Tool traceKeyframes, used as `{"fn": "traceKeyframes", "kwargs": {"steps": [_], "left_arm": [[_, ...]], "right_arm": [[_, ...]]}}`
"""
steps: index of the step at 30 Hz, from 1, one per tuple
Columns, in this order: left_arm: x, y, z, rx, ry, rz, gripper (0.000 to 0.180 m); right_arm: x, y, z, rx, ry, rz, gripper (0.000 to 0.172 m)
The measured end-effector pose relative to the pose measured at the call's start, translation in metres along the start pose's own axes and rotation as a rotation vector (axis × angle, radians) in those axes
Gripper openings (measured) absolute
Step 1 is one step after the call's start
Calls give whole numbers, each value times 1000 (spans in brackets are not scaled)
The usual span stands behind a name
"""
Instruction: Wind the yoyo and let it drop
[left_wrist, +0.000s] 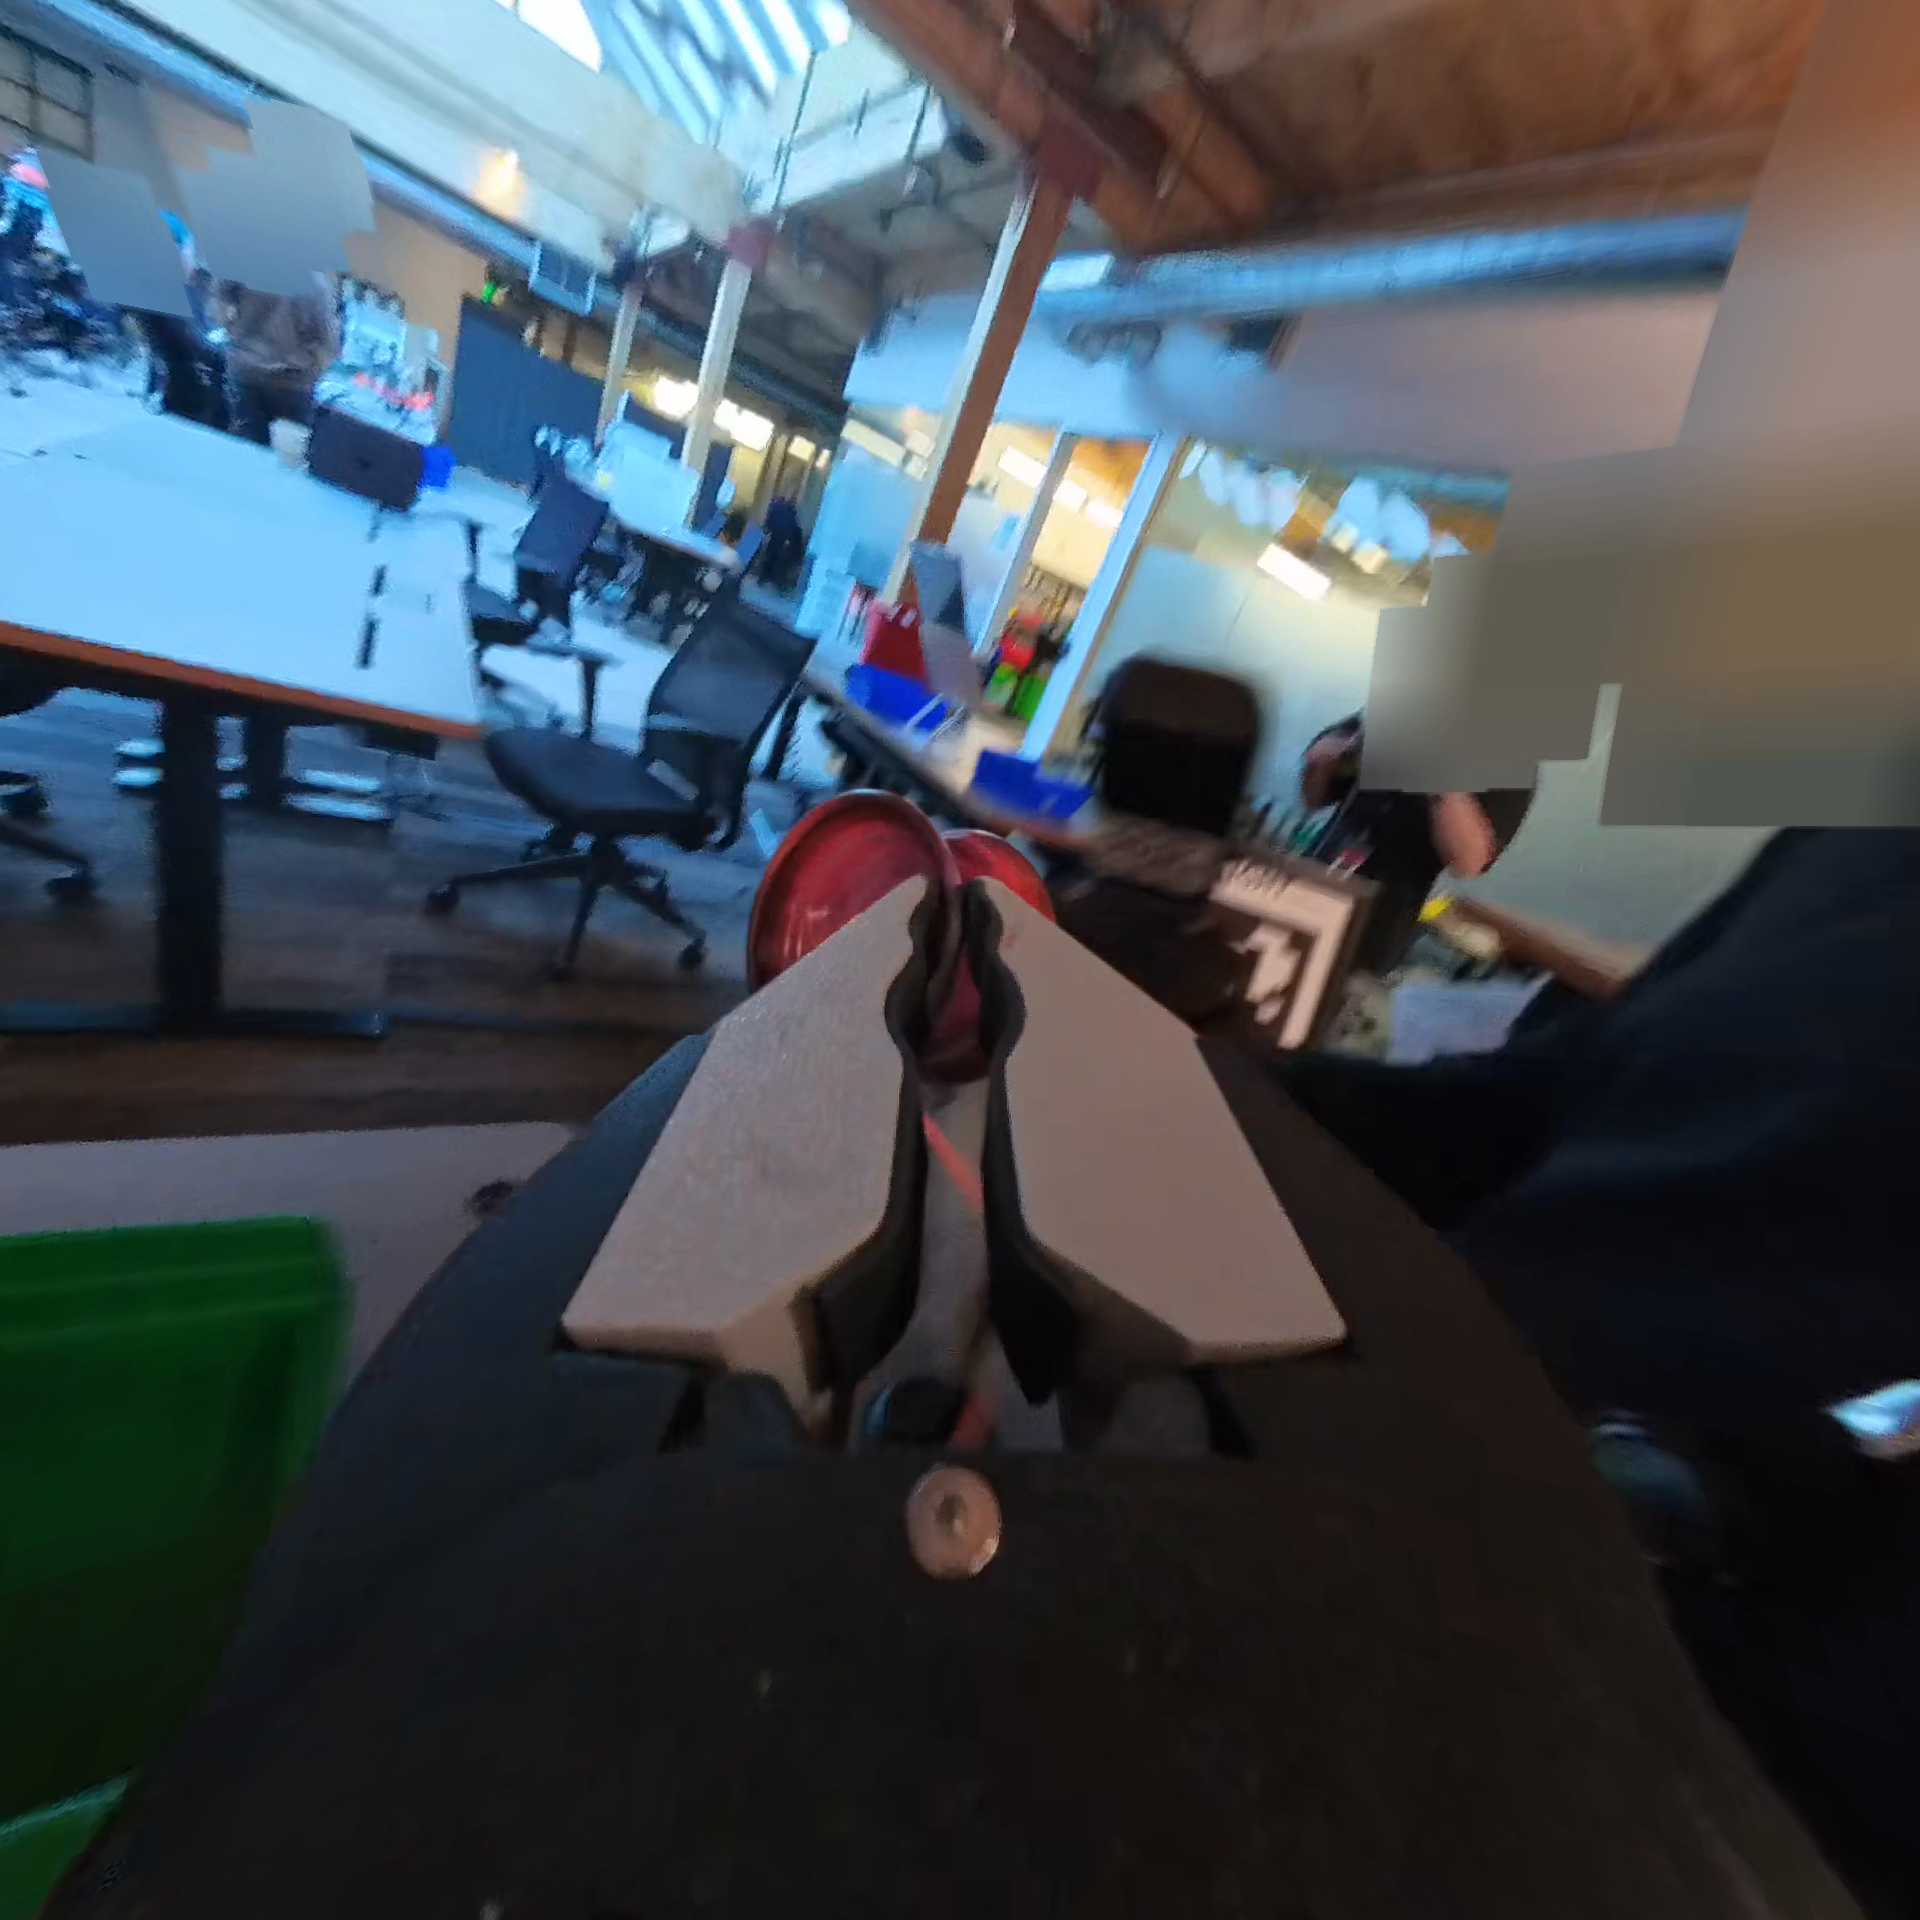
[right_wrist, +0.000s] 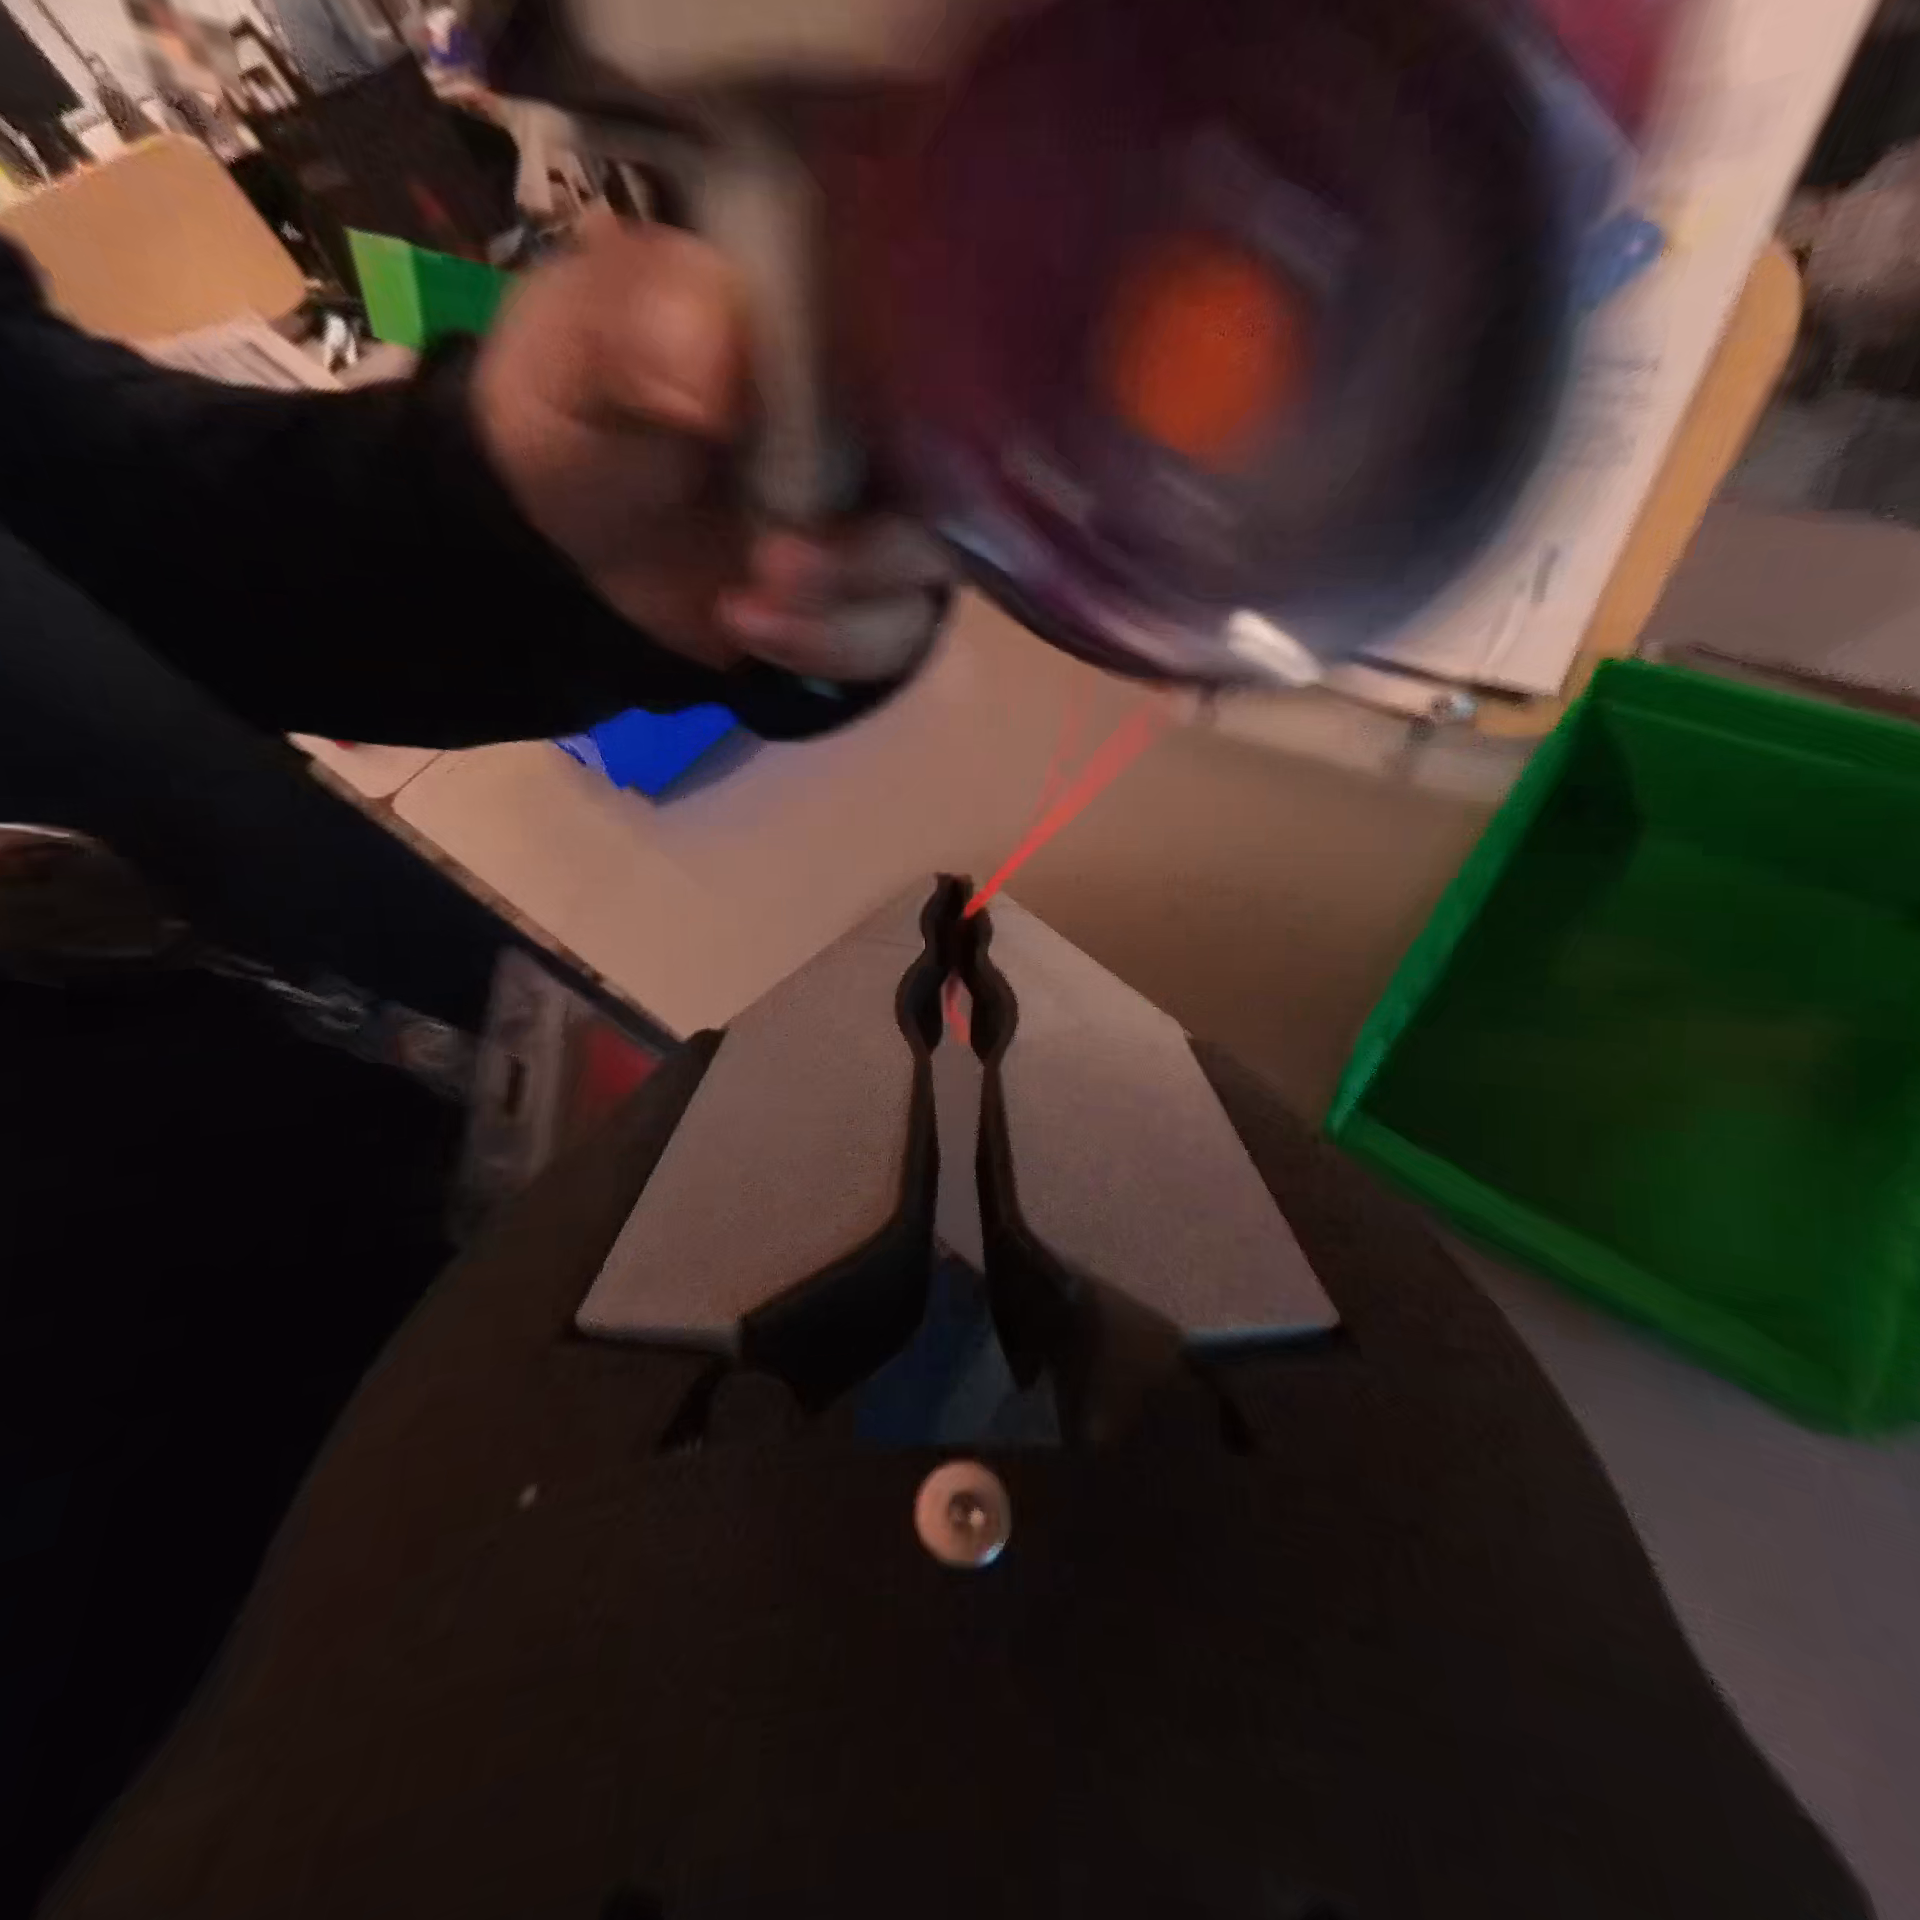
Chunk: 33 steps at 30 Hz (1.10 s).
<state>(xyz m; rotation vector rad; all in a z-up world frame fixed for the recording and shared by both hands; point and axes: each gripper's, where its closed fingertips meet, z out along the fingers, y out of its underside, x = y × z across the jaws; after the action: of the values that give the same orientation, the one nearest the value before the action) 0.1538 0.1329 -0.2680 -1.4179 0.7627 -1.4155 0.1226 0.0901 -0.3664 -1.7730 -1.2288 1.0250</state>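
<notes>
At the left tool's tips: the red yoyo (left_wrist: 831, 914) sits pinched by its rim, one disc bulging out at 10 o'clock of the fingertips, the other at 1 o'clock, held up in the air with chairs and floor behind it.
Left tool (left_wrist: 951, 914): jaws nearly together, pads pressing on the yoyo's edge.
String (right_wrist: 1049, 821): a thin red line running from the right tool's tips toward 1 o'clock, up to the blurred yoyo there.
Right tool (right_wrist: 958, 914): jaws closed tight on the string, nothing else between them.
Surroundings: green bin (right_wrist: 1662, 1039) at 3 o'clock of the right tool on the pale tabletop (right_wrist: 727, 831); a hand (right_wrist: 623, 416) and dark sleeve at 10 o'clock.
Stage, as I judge it: winding under way, drop not yet made.
Risk, slipping: the rim grip looks narrow, so a jerk on the string may twist the yoyo free.
Risk, tangling: slack loops could wind unevenly and jam the drop.
Risk, landing: released here, it might strike the tabletop or bin.
</notes>
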Motion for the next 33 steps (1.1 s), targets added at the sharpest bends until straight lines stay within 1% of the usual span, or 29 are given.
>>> {"fn": "traceKeyframes", "kwargs": {"steps": [2,5,7,9,11,12,13,15,18,19,21,24,26,30,33], "left_arm": [[-19,18,-8,-126,-53,79,1],[-38,46,-25,-277,-96,189,2],[-41,61,-36,-342,-76,227,2],[-32,67,-45,-343,3,185,2],[-19,65,-53,-299,101,113,2],[-12,58,-58,-246,149,82,2],[-9,51,-63,-199,166,49,2],[-12,36,-72,-98,154,-8,2],[-17,7,-84,87,118,-51,2],[-20,0,-86,126,86,-51,2],[-32,-5,-85,148,-13,-27,2],[-56,-7,-80,142,-192,-13,2],[-72,-3,-76,99,-305,-1,1],[-95,8,-60,4,-531,74,1],[-104,14,-38,-43,-624,82,1]], "right_arm": [[-11,-24,7,20,30,-43,0],[-15,-61,-4,82,17,-7,0],[0,-72,-11,64,91,-27,0],[30,-69,-17,6,193,-28,0],[57,-65,-20,-10,234,18,0],[70,-59,-19,-26,249,38,0],[79,-51,-15,-45,252,60,0],[86,-35,-1,-70,216,104,0],[70,-15,32,-99,100,133,0],[60,-13,44,-95,46,137,0],[39,-16,61,-89,-59,115,0],[13,-33,68,-55,-212,27,0],[9,-47,58,-31,-281,-42,0],[22,-68,21,12,-392,-154,0],[46,-80,-7,60,-456,-192,0]]}}
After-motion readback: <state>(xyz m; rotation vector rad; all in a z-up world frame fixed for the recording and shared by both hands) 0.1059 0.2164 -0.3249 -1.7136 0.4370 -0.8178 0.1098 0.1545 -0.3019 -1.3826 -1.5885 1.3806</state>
